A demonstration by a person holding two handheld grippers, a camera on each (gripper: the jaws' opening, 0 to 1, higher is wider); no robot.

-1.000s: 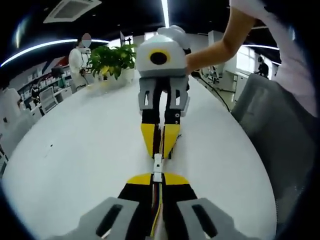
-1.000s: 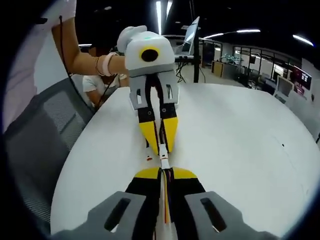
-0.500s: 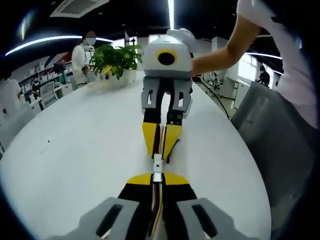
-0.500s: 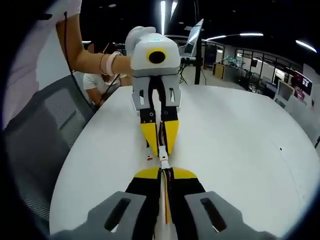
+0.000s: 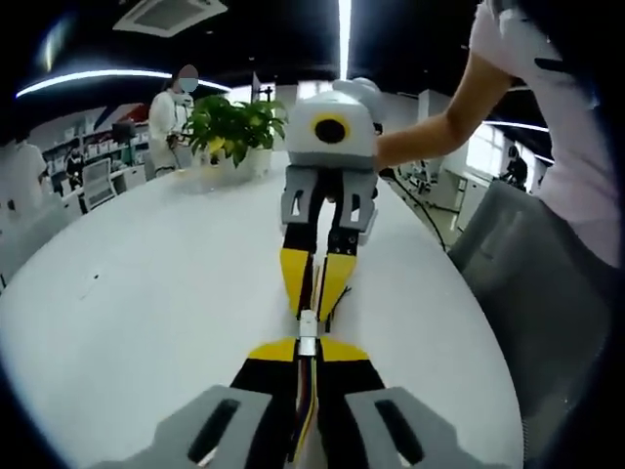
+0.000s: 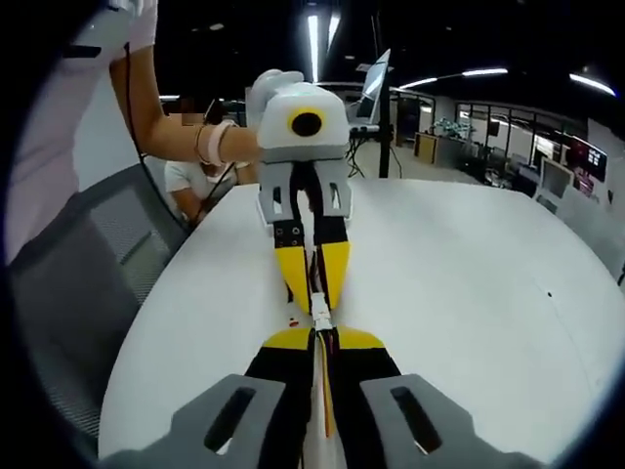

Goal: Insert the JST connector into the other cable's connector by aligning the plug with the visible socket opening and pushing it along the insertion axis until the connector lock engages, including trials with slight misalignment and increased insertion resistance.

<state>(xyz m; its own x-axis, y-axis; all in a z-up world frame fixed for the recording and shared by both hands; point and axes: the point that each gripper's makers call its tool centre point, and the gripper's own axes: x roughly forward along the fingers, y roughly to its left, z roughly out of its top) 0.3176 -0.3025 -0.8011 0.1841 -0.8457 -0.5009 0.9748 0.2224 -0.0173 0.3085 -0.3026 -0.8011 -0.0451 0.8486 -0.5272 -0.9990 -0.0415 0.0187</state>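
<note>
Over the white table [image 5: 146,293], my left gripper [image 5: 307,350] and right gripper [image 6: 320,338] face tip to tip, each clamped on a cable. The white connectors [image 5: 308,330] meet between them. Slight tilt could jam the plug before locking.

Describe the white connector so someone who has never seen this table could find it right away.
Start at the white table and find the two grippers meeting nose to nose above it. The left gripper and right gripper have yellow tips. The connector is the small white block bridging those tips, with thin coloured wires trailing from it.
</note>
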